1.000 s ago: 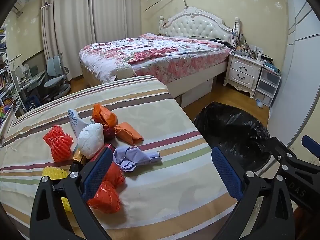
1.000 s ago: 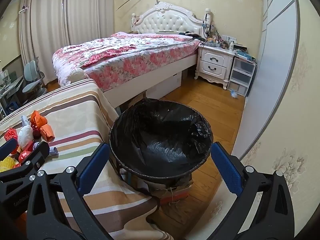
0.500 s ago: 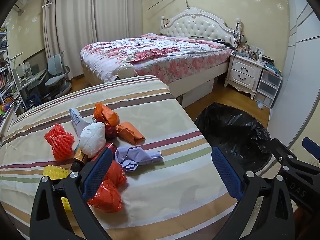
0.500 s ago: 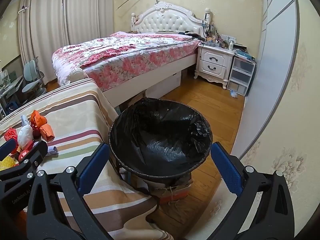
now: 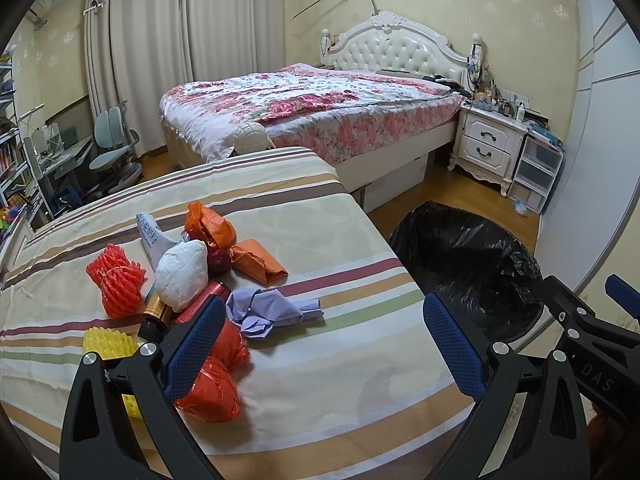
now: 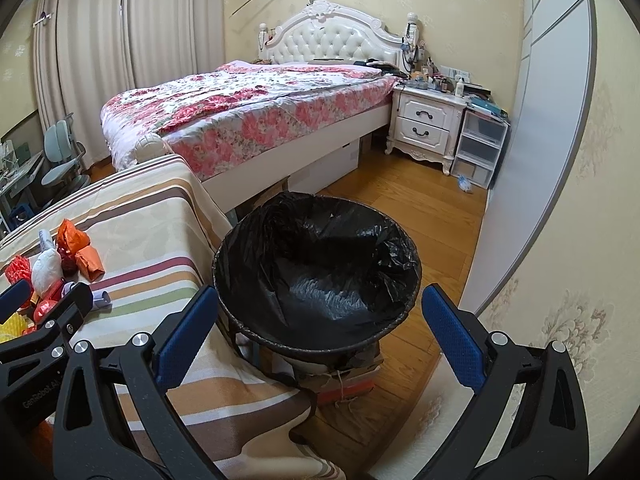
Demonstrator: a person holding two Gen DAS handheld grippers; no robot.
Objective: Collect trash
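Note:
Trash lies in a pile on a striped cloth surface [image 5: 320,240]: a crumpled lilac paper [image 5: 268,310], a white wad [image 5: 180,276], an orange wrapper [image 5: 258,266], an orange bag [image 5: 208,226], red foam netting [image 5: 116,284], a red bag [image 5: 212,390], yellow foam [image 5: 108,344]. My left gripper [image 5: 320,344] is open and empty, just short of the pile. A bin with a black liner [image 6: 320,268] stands to the right of the surface. My right gripper [image 6: 316,340] is open and empty, in front of the bin.
A bed with a floral cover [image 5: 312,108] stands behind, with a white nightstand [image 5: 490,144] and plastic drawers [image 5: 536,176] to its right. A desk chair [image 5: 114,156] is at far left. A wall [image 6: 560,200] runs along the right. Wooden floor [image 6: 420,208] lies between bed and bin.
Almost nothing: the left wrist view has shifted very slightly, and both grippers stay open and empty.

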